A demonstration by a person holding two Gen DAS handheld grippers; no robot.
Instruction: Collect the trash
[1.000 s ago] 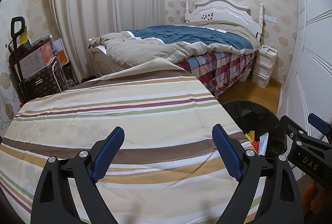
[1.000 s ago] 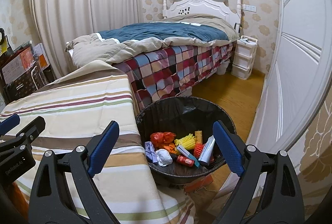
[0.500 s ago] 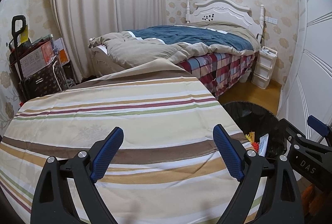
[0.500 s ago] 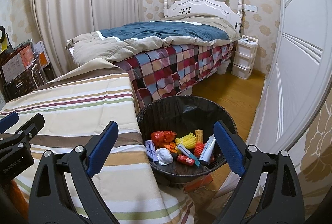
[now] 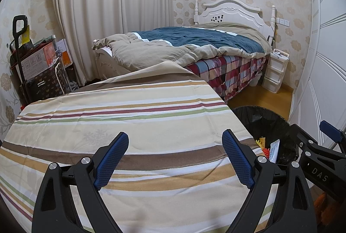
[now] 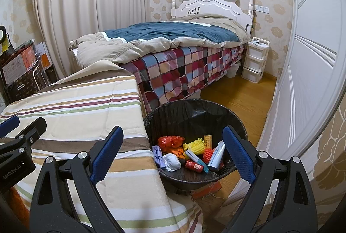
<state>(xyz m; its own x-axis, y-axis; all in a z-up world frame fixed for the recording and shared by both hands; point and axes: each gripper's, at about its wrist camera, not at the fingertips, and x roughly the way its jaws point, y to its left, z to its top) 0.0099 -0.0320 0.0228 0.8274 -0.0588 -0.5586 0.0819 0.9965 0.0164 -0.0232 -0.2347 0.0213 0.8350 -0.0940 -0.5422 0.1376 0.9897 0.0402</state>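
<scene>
Right claw [image 6: 173, 152] view drifts slightly: bin [image 6: 195, 108] sits marginally higher and rightward in frame. Left claw [image 5: 175, 157] view shifts minimally. Trash [image 6: 190, 156] arrangement altered nowhere.

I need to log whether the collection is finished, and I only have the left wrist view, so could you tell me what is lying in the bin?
Observer: The trash bin has a black liner and holds a pile: a red-orange plastic wad, a yellow foam net, a crumpled white tissue and a white tube, among others.
Operator: Thank you. Is the right gripper carrying anything?
Observer: No, the right gripper is open and empty, above the near part of the bin.
Operator: Is any trash on the floor by the bed?
Observer: None that I can see; the wooden floor between bin and bed looks bare.
</scene>
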